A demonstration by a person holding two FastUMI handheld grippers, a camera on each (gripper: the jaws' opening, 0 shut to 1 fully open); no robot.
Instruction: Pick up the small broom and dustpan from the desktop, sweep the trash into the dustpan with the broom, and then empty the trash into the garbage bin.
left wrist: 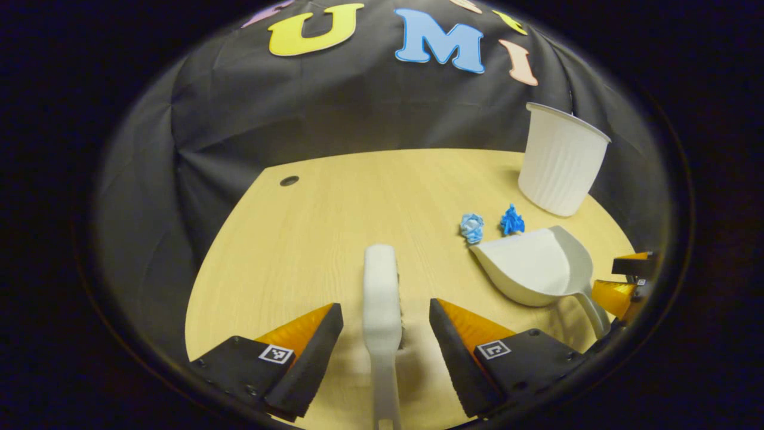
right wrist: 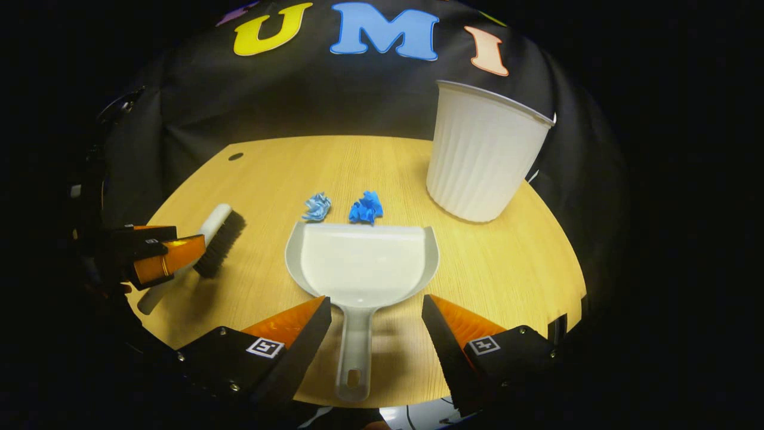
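Note:
In the left gripper view, my left gripper (left wrist: 385, 307) is open, and the white broom (left wrist: 382, 292) lies on the desk between its spread fingers, untouched by either. The right gripper view has the broom (right wrist: 218, 236) at the left, dark bristles facing right. My right gripper (right wrist: 376, 303) is open, its fingers on either side of the handle of the white dustpan (right wrist: 364, 257). Two crumpled paper scraps, light blue (right wrist: 317, 206) and darker blue (right wrist: 366, 208), lie just past the dustpan's lip. The white ribbed bin (right wrist: 483, 155) stands upright at the back right.
The wooden desk (left wrist: 334, 203) has a small round hole (left wrist: 289, 180) near its far left edge. The black cloth wall hangs close behind the desk and the bin (left wrist: 561, 158). Bare wood stretches left of the scraps (left wrist: 472, 227).

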